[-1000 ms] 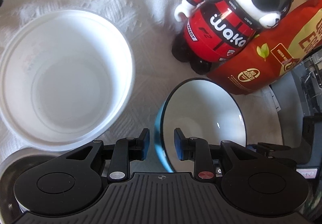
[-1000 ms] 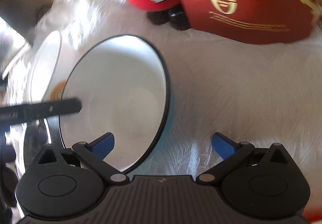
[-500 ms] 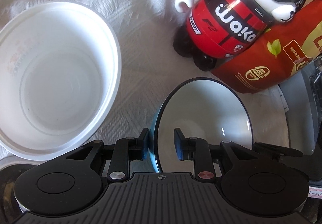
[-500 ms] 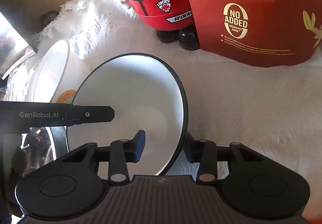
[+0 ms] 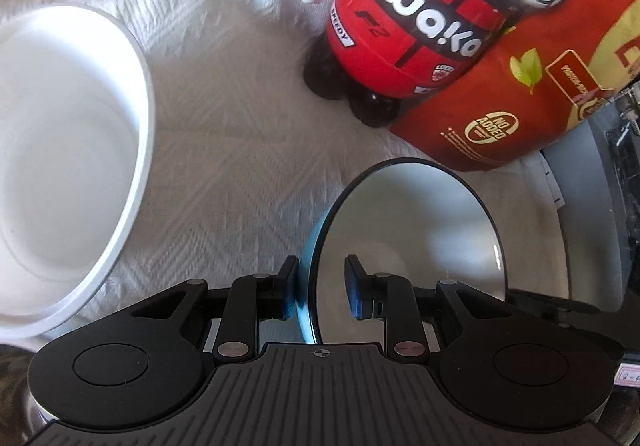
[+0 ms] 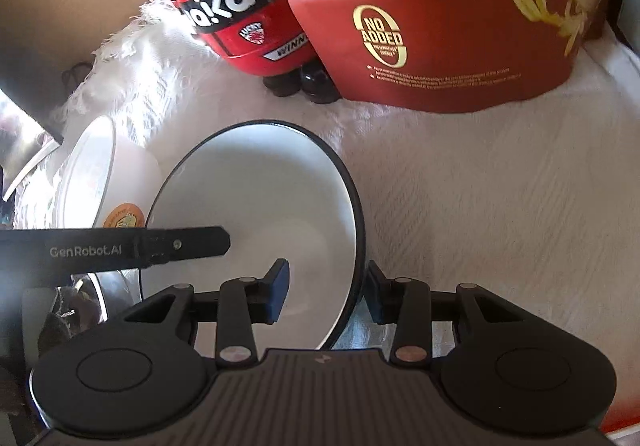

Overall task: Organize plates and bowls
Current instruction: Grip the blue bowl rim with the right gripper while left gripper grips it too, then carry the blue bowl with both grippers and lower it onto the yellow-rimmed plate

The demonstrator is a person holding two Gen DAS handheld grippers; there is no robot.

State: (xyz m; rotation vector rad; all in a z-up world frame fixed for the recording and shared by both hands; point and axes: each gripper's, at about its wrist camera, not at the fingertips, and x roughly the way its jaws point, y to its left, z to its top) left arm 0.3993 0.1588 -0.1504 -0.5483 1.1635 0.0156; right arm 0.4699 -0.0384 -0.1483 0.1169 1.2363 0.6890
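Left gripper (image 5: 320,288): pitched steeply down, jaws closing, 2 blue pads straddling the near-left rim of the blue bowl (image 5: 404,234); left pad on the outer wall, right pad inside, small gap at the inner face. Right gripper (image 6: 326,292): also pitched steeply down, jaws narrow, clamped across the bowl's right rim, left pad inside, right pad outside. 1 left-gripper finger (image 6: 182,246) reaches in from the left in the right wrist view, tip inside the bowl.
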